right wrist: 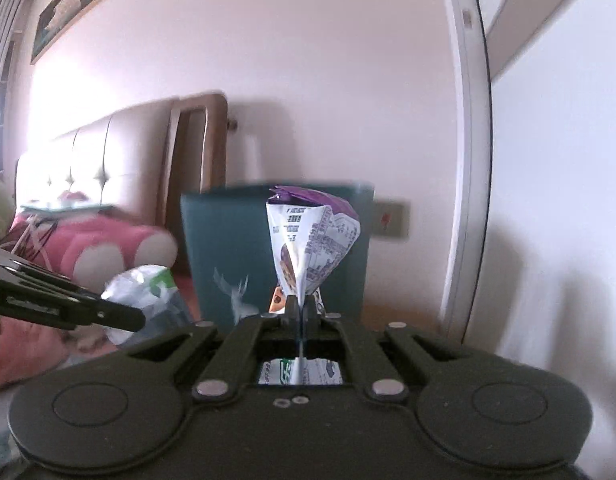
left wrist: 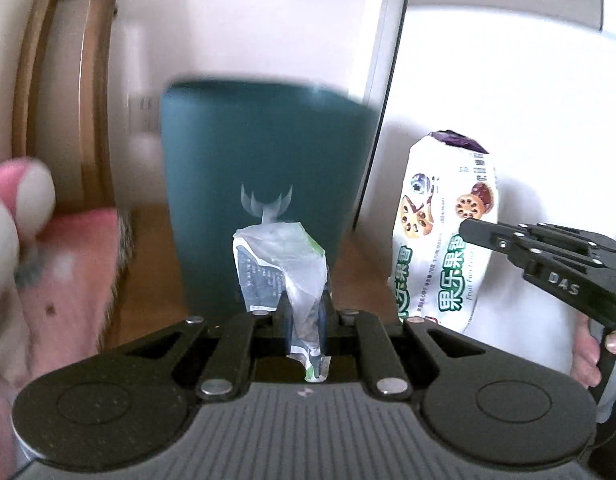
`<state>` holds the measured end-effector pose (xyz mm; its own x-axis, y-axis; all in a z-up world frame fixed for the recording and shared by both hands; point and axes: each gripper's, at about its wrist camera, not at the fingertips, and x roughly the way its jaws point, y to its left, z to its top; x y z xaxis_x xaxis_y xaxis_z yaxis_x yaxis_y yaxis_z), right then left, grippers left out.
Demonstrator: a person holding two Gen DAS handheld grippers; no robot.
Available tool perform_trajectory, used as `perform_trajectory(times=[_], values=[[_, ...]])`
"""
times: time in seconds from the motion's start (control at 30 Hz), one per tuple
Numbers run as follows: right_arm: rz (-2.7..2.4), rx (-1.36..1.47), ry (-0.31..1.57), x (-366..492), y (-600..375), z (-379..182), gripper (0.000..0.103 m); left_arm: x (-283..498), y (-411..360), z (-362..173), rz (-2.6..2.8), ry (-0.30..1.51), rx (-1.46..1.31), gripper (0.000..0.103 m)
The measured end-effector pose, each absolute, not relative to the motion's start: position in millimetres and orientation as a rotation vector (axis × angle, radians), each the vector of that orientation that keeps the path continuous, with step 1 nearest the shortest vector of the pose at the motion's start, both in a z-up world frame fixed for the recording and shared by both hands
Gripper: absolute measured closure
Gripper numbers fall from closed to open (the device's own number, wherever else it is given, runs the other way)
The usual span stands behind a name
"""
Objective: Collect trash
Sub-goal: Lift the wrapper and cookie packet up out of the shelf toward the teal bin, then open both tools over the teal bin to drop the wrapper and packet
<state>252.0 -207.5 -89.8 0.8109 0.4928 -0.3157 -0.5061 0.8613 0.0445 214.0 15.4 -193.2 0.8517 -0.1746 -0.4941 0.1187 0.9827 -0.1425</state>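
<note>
The left gripper (left wrist: pixel 306 322) pinches a crumpled clear wrapper (left wrist: pixel 282 268). The right gripper (right wrist: pixel 302 314) pinches a white and purple snack bag (right wrist: pixel 311 240). Both are picked up. The green bin (left wrist: pixel 264 168) stands just beyond, by the far wall. Dropping them in looks like the job left.

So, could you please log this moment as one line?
left gripper: shut on crumpled wrapper | right gripper: shut on snack bag | teal bin: ahead
</note>
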Motion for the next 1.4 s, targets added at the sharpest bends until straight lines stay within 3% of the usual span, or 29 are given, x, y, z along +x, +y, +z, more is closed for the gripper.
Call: perform_trajectory(times=[0.4, 0.7, 1.4], values=[[0.486, -0.064, 0.127, 283, -196, 9, 0.103, 222, 2, -82, -0.112, 0.28, -0.022, 0.091], [0.452, -0.09, 0.118, 330, -163, 30, 0.103, 264, 0, -41, -0.02, 0.214, 0.011, 0.091], [0.447, -0.15, 0.359, 393, -117, -40, 0.103, 376, 23, -100, 0.07, 0.456, -0.104, 0.091]])
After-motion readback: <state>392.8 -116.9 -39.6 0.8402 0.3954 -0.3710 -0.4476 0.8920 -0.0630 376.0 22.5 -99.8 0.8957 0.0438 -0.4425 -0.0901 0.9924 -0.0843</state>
